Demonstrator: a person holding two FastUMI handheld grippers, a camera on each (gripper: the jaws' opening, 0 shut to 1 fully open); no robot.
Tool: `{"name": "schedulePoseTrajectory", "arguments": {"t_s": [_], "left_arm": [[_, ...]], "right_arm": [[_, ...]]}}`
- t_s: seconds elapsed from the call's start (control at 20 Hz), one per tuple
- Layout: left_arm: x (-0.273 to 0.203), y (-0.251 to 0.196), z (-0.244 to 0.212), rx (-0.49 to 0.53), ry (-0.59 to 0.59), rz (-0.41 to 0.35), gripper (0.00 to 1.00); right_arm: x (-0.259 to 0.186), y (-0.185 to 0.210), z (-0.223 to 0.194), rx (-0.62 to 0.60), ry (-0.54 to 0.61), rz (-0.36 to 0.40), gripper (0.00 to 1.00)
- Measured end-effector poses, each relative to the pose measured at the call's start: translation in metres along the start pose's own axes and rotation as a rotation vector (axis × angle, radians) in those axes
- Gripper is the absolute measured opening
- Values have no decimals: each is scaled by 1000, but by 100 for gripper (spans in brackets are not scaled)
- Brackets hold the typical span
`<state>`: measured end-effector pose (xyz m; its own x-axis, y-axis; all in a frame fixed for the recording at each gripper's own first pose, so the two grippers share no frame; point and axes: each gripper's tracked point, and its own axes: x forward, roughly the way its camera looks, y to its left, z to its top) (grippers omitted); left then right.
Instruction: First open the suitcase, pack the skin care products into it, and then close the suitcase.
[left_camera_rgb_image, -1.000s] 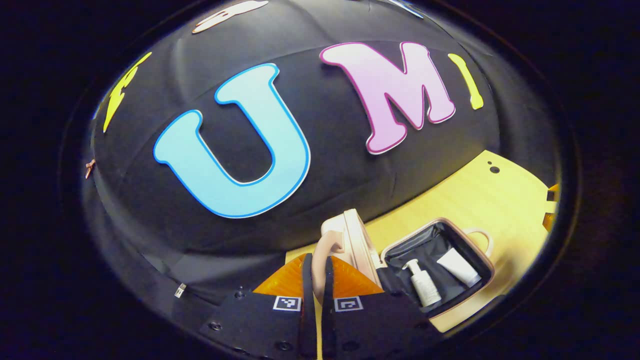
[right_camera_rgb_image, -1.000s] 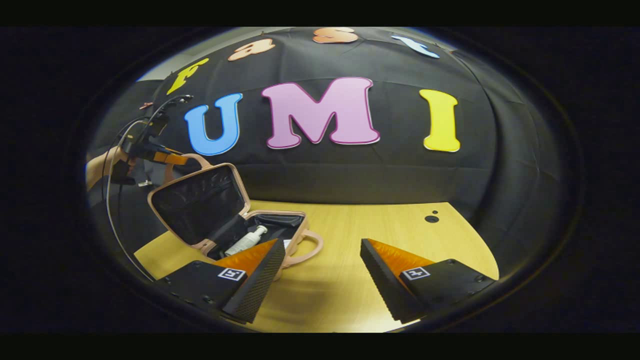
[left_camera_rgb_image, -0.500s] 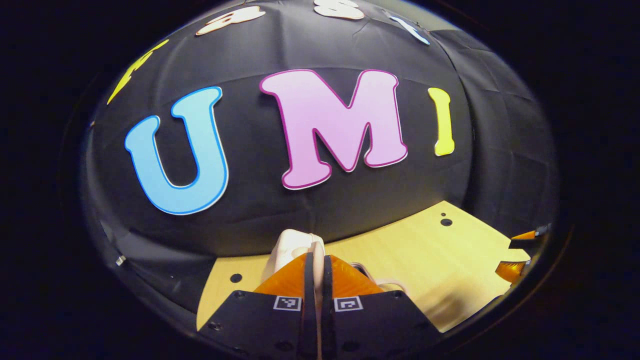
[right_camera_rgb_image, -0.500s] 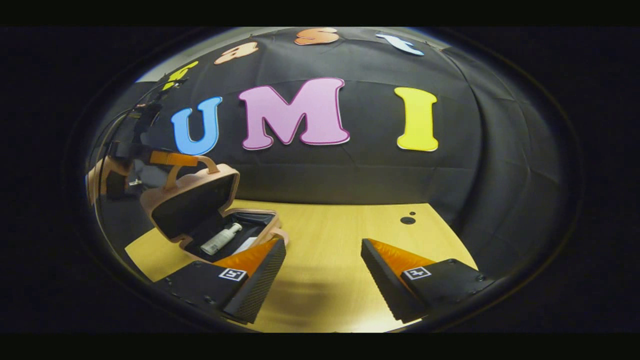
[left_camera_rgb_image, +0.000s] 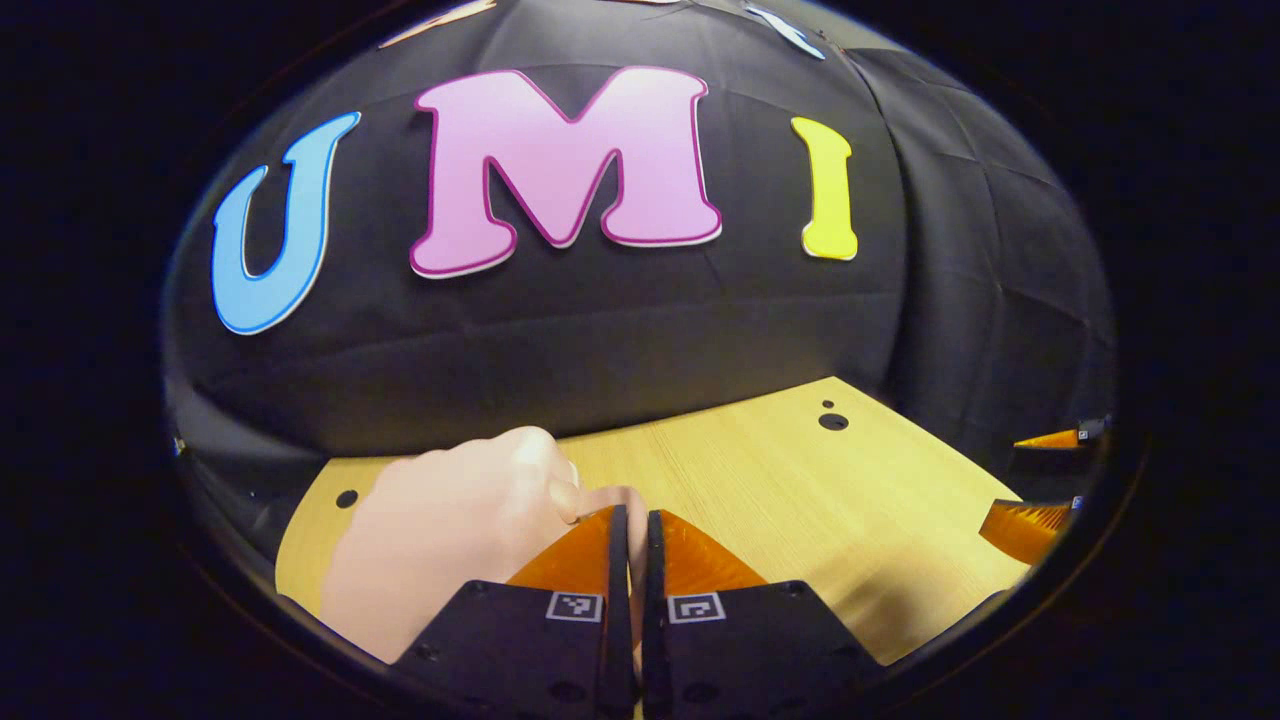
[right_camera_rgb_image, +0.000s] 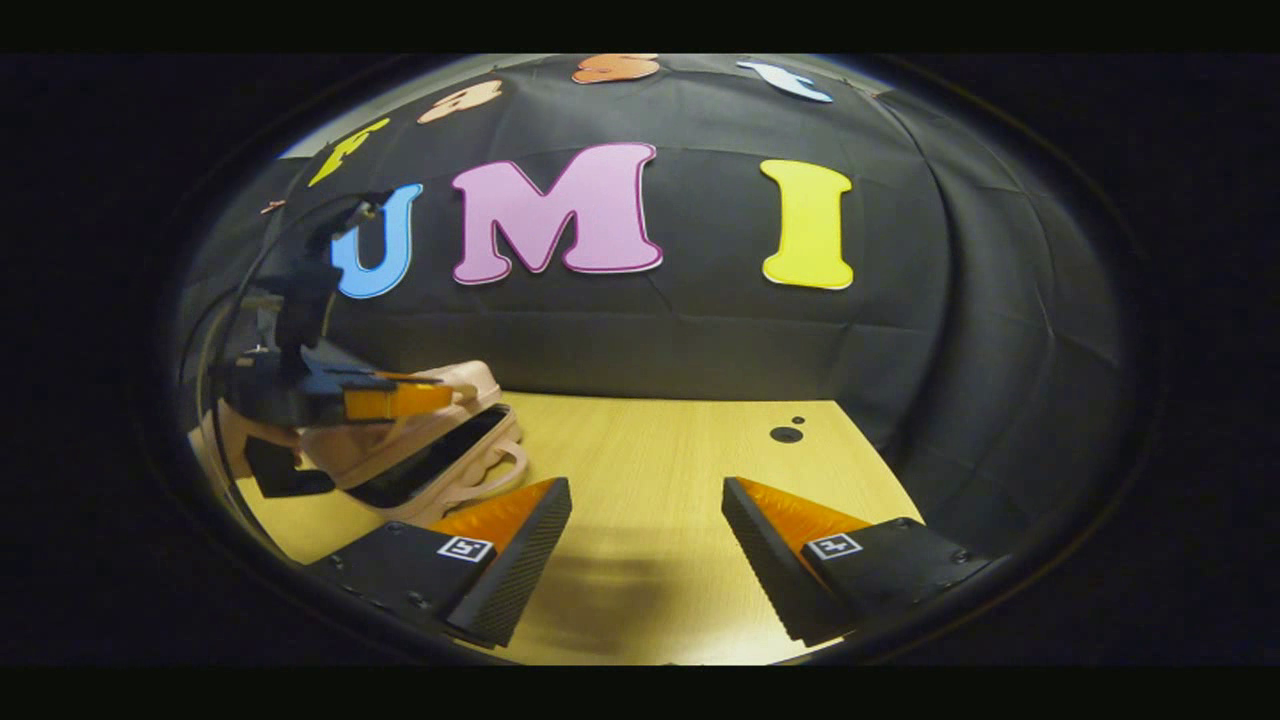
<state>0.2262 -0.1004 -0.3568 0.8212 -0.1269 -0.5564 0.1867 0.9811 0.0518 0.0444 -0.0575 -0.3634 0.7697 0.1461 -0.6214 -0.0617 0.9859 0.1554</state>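
resting on the pale wooden table (right_camera_rgb_image: 660, 500), the pink suitcase (right_camera_rgb_image: 420, 450) is seen at the left of the right gripper view, its lid lowered almost onto the base, a narrow dark gap left between the two halves. the lid's handle (left_camera_rgb_image: 610, 500) is pinched by the left gripper (left_camera_rgb_image: 632, 560), fingers pressed together on it with only a thin slit between them in the left gripper view. the lid's rounded pink shell (left_camera_rgb_image: 450, 540) is seen just left of those fingers. in the right gripper view the left gripper (right_camera_rgb_image: 400, 400) is seen atop the lid, cables trailing behind it. the right gripper (right_camera_rgb_image: 645, 540) is held spread wide above bare tabletop, nothing between its fingers, to the right of the suitcase and apart from it. the suitcase's lower handle (right_camera_rgb_image: 500, 470) is seen just beside the base
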Motion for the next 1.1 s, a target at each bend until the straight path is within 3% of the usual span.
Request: {"name": "schedulePoseTrajectory", "arguments": {"t_s": [0.25, 0.45, 0.65, 0.7, 0.85, 0.95, 1.0, 1.1], "left_arm": [[24, -24, -28, 12, 14, 16, 10], [12, -30, -14, 24, -24, 35, 21], [-44, -28, 49, 16, -157, 15, 23], [-60, -26, 62, -6, -180, 3, 33], [-117, -24, 109, -53, -266, -27, 41], [-160, -15, 144, -43, -364, -38, 56], [-182, -9, 155, -33, -396, -38, 64], [-222, 11, 175, -15, -441, -1, 68]], "right_arm": [[8, -8, -15, -4, 24, 19, 98], [5, -7, -5, 14, 17, 18, 97], [-12, 4, 35, 12, -34, -13, 97], [-19, 10, 48, 17, -51, -18, 97], [-45, 27, 89, 12, -106, -38, 97], [-65, 41, 115, 4, -143, -56, 97], [-75, 49, 128, 4, -165, -64, 97], [-98, 63, 152, 0, -210, -83, 97]]}}
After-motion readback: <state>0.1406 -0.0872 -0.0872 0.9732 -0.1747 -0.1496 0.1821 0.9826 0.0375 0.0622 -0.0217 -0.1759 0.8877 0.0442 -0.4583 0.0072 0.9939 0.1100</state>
